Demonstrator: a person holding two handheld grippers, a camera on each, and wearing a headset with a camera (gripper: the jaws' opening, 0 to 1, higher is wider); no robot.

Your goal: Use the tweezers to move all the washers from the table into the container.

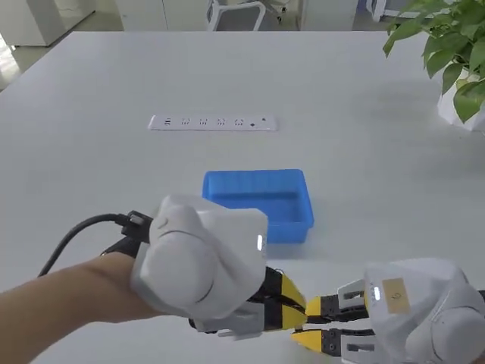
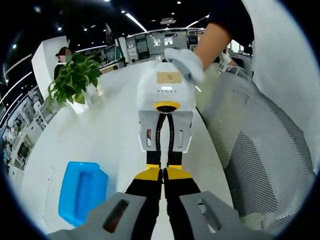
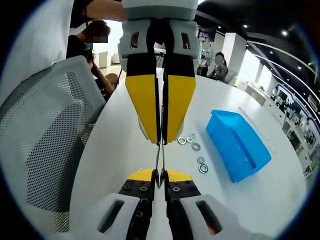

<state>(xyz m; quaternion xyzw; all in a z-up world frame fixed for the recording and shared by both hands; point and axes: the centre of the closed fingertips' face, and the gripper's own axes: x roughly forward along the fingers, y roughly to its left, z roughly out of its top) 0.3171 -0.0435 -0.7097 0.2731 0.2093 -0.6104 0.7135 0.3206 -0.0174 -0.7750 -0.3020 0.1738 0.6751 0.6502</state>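
Two tools meet tip to tip low over the near edge of the table (image 3: pixel 112 150). The left tool (image 3: pixel 160 141) has its yellow jaws pressed together on one end of the tweezers (image 3: pixel 159 161). The right tool (image 3: pixel 159 176) is closed on the other end, so that thin metal sliver bridges the two.

I read this as the setup step: the tweezers are being passed or re-seated between the tools, and no washer has been picked up yet. The washers (image 3: pixel 196 147) lie flat on the table just beyond the tweezers, between the tools and the container (image 3: pixel 237 145). The container sits open-topped a little farther out. From the head view its floor reads plain blue, so by my reckoning nothing has gone in.

The next move calls for one tool to let go. The other then needs a grip that can squeeze the tweezers shut, with the tips swung down to the nearest washer. The washers are thin and flat, so the tips will need to catch an edge or the hole.

Now the count:
- one pair of tweezers and one blue container;
- five washers that I can pick out in the right gripper view, possibly a sixth tucked into the near cluster, too small to be sure;
- farther back, one power strip (image 1: pixel 214 123) and one potted plant (image 1: pixel 447 53).
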